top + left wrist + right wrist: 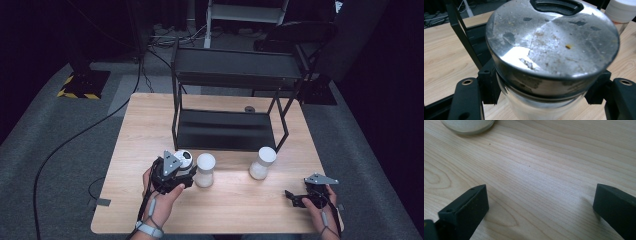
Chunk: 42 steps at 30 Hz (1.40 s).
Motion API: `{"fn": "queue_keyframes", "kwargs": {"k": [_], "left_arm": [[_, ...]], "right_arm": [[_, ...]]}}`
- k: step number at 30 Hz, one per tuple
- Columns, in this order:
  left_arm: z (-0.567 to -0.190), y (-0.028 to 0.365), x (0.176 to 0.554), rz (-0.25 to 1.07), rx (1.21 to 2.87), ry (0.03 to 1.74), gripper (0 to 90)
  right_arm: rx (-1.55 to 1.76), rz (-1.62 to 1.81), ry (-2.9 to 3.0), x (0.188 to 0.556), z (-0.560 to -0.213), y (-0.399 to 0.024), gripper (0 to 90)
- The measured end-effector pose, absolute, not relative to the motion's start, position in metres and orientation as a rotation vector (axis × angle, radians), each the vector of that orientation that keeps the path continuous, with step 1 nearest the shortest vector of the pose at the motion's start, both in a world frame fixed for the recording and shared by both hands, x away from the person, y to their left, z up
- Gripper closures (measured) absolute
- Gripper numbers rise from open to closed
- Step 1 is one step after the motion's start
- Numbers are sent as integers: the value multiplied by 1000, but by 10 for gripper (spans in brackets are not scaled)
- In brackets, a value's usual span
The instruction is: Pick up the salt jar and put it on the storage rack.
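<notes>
My left gripper (184, 169) is shut on a glass jar with a scuffed metal lid (551, 42), its black jaws clamped on the glass just under the lid. In the high view the held jar (183, 158) is at the table's front left, right beside a white-lidded jar (205, 170). A second white-lidded jar (262, 163) stands further right. Low at the front right of the table, my right gripper (294, 198) is open. Bare wood shows between its jaws (539, 200), and the base of a jar (469, 125) is ahead of it.
A black two-tier metal rack (225, 130) stands at the back middle of the wooden table (150, 120), its front legs (461, 32) close behind the jars. A white-lidded jar (622, 11) is just beyond the held one. A small dark round thing (249, 109) lies behind the rack.
</notes>
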<state>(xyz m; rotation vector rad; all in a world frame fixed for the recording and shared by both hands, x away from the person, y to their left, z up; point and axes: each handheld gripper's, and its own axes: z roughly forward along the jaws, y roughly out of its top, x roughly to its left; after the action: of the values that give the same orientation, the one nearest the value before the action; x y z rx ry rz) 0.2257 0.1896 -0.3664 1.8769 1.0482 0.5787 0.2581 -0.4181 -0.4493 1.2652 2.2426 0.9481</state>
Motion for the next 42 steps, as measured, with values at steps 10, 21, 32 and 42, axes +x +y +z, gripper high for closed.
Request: {"fn": "queue_keyframes", "kwargs": {"k": [10, 21, 32, 42], "left_arm": [[-357, 187, 240, 577, 1884, 1052, 305], [-348, 182, 258, 603, 1891, 1041, 305], [-341, 174, 275, 614, 1903, 1006, 305], [-337, 170, 291, 597, 1901, 990, 305]], "right_arm": [[1265, 948, 2243, 258, -449, -418, 0], [1265, 948, 2243, 258, -449, -418, 0], [1257, 951, 2249, 258, -449, -419, 0], [1254, 952, 2251, 258, -449, -419, 0]]}}
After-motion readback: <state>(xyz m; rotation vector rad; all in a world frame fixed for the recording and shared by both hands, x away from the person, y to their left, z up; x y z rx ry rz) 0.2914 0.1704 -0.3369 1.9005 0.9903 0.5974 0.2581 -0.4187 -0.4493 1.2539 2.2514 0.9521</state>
